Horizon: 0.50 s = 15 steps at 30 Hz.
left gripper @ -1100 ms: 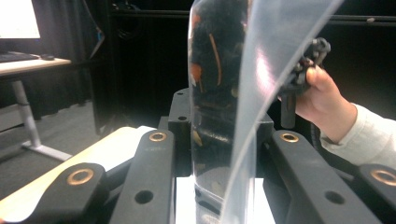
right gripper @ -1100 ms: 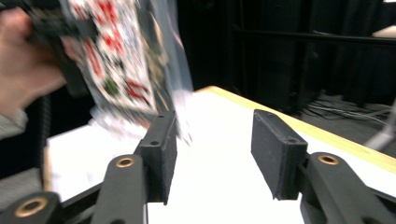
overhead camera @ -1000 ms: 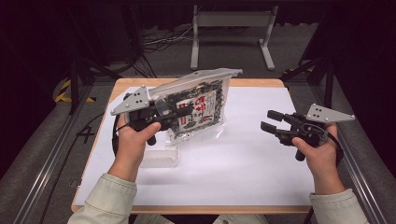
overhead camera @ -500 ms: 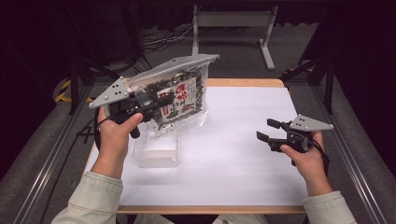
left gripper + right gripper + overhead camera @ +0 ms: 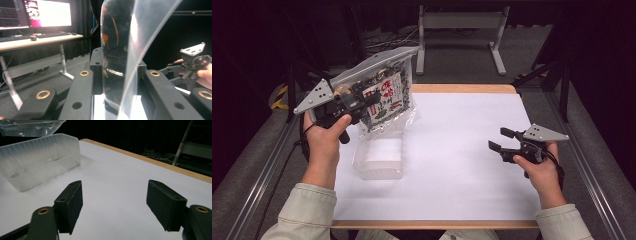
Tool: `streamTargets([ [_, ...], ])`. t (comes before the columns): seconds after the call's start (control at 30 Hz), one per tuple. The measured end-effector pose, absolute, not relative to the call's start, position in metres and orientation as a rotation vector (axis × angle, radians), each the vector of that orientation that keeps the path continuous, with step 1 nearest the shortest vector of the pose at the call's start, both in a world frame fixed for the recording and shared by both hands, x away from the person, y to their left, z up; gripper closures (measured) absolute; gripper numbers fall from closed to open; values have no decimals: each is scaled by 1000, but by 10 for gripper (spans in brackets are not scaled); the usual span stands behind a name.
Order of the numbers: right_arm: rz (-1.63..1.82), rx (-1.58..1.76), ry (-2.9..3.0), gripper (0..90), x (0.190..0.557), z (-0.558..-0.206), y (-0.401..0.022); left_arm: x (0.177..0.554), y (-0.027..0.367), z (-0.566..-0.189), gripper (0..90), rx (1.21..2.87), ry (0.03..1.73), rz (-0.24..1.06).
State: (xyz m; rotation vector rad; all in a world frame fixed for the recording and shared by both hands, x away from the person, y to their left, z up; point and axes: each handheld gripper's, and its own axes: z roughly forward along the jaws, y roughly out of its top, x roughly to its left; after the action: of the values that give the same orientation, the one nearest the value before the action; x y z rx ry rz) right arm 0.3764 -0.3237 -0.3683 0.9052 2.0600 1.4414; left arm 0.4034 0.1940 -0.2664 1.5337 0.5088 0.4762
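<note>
The left tongs (image 5: pixel 362 102) are clenched on a clear zip-top bag (image 5: pixel 384 90) and hold it in the air at the far left of the counter (image 5: pixel 462 165), tilted, with its lower edge hanging just above a translucent plastic container (image 5: pixel 379 157) that sits on the counter's left side. The work in hand looks like getting the bag into that container, and by that reading it is about midway: the bag is picked up and carried over the tub, but it is not yet lowered in or let go, and the container looks empty. The right tongs (image 5: pixel 504 142) are released, jaws standing wide apart with nothing between them, low over the right side of the counter and well apart from the bag. The bag is thin, glossy film with a stiffer pale strip along its top; inside is a dark packet printed in red, white and black, whose contents I cannot make out. In the left gripper view the bag (image 5: pixel 117 50) stands edge-on between the black jaws, its film catching bright reflections. The container (image 5: pixel 37 157) in the right gripper view is a shallow rectangular tub with rounded corners and finely ribbed, frosted walls. The counter is matte white with a light wooden edge.
</note>
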Motion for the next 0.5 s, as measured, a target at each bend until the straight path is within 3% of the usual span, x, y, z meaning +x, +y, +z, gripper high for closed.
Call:
streamTargets([
  [0.5, 1458, 916, 2045, 297, 376, -368, -327, 416, 208, -299, 719, 1500, 571, 558],
])
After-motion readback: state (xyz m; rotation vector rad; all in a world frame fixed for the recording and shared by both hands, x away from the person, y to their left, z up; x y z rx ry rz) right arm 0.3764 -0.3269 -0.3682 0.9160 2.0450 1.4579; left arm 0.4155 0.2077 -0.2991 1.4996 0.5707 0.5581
